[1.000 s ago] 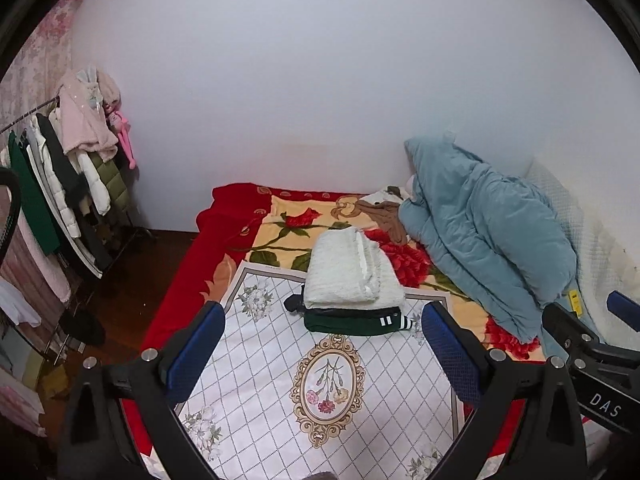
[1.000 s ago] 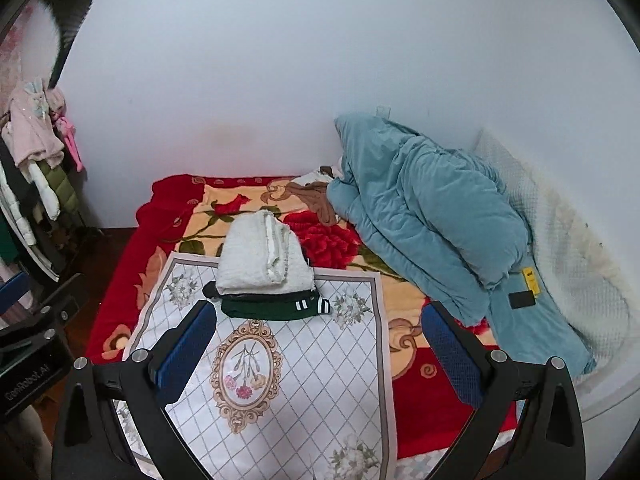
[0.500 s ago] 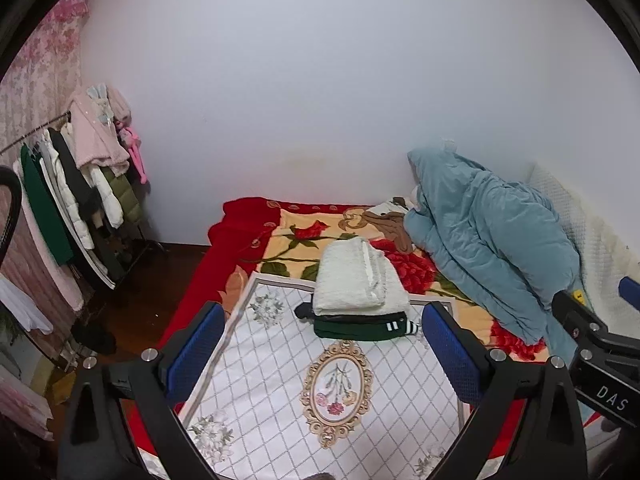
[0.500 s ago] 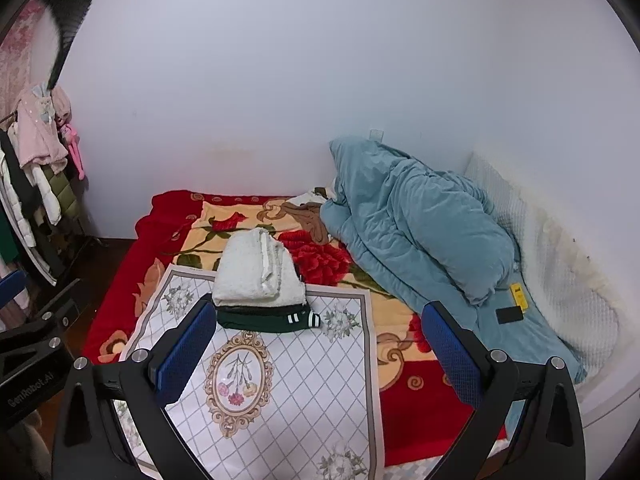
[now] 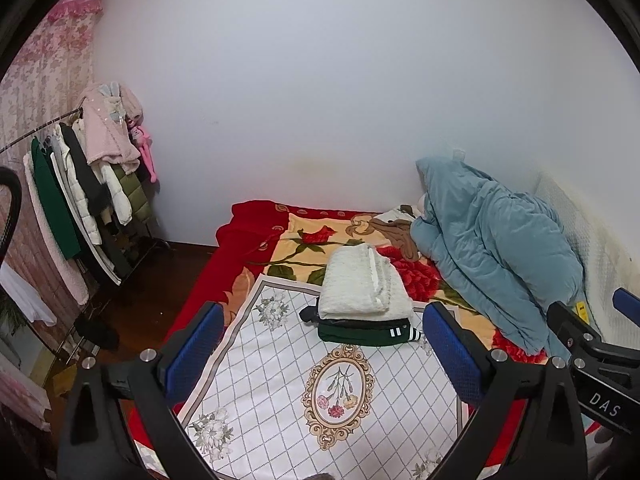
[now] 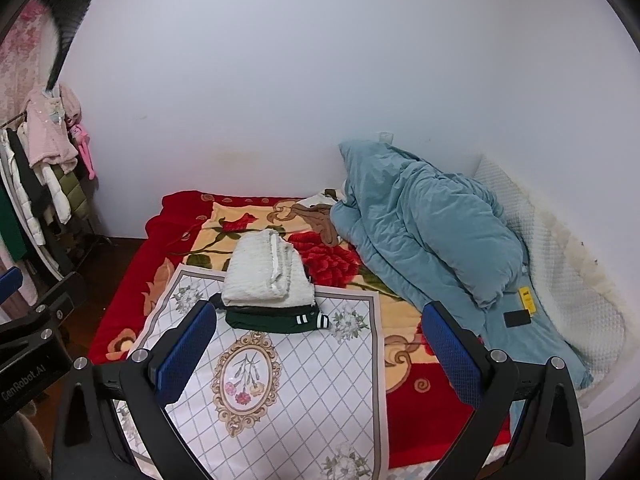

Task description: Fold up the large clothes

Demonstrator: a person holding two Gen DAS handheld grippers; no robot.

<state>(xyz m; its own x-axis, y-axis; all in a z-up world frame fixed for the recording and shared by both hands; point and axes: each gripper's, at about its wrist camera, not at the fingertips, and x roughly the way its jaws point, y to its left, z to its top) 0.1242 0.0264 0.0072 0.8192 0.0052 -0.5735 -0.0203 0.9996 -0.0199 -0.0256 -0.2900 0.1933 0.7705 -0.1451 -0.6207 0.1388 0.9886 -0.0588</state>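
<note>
I'm looking down the bed point(image 5: 248, 240): on the white diamond-patterned cloth point(image 5: 280, 392) sits the folded stack, cream garment point(image 5: 362, 286) atop green garment point(image 5: 360, 332), long axis running away from me. It lies ahead of my left claw point(image 5: 324, 354), ahead-left of my right claw point(image 6: 320, 356). Both claws are spread wide, empty.

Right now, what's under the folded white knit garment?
A folded dark green garment with white stripes, plus a black piece poking out left. Anything else between them is covered.
</note>
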